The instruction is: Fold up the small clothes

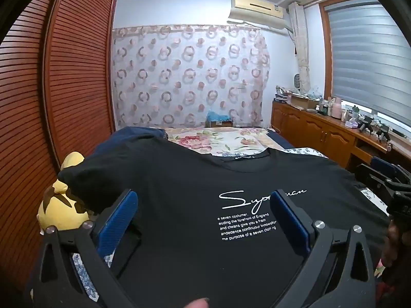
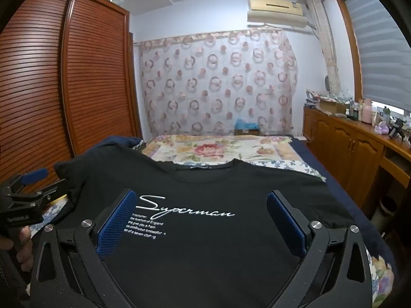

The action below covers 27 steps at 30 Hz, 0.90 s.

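A black T-shirt point(image 1: 185, 179) with white "Superman" script and small text lies spread flat, front up, on the bed, collar pointing away; it also shows in the right wrist view point(image 2: 205, 184). My left gripper point(image 1: 203, 205) is open above the shirt's lower left part, blue pads wide apart, holding nothing. My right gripper point(image 2: 200, 205) is open above the shirt's lower middle, also empty. The right gripper shows at the right edge of the left wrist view point(image 1: 390, 179), and the left gripper at the left edge of the right wrist view point(image 2: 30, 184).
The bed has a floral blanket point(image 2: 218, 148) beyond the shirt. A yellow plush toy point(image 1: 61, 202) sits by the shirt's left sleeve. A brown slatted wardrobe point(image 1: 51, 89) stands left, a wooden cabinet point(image 2: 346, 138) with clutter on top stands right.
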Each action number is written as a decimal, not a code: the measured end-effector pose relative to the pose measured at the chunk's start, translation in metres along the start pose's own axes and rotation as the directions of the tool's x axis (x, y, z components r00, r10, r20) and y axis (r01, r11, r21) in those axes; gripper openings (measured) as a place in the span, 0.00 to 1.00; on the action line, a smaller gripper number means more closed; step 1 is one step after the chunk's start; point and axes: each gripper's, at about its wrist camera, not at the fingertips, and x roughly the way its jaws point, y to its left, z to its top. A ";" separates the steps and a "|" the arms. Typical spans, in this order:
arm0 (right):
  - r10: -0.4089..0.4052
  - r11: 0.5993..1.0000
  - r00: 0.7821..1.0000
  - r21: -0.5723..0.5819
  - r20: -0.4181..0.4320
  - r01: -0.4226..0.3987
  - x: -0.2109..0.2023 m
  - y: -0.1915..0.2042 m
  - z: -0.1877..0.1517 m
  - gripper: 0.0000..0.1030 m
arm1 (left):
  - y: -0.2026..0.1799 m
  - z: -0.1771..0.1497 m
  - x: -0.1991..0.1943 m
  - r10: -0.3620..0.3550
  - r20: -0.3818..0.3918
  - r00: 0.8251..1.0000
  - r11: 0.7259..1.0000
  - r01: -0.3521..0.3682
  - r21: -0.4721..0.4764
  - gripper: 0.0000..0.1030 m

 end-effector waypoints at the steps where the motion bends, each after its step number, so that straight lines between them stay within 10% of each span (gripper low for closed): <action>1: 0.001 1.000 1.000 0.002 0.002 -0.001 0.000 0.000 0.000 1.00 | 0.000 0.001 0.000 0.002 0.003 1.000 1.000 -0.002 0.001 1.00; 27: 0.006 1.000 1.000 0.009 0.011 -0.006 -0.002 0.000 0.000 1.00 | 0.003 0.000 -0.003 0.018 0.019 1.000 1.000 -0.017 -0.006 1.00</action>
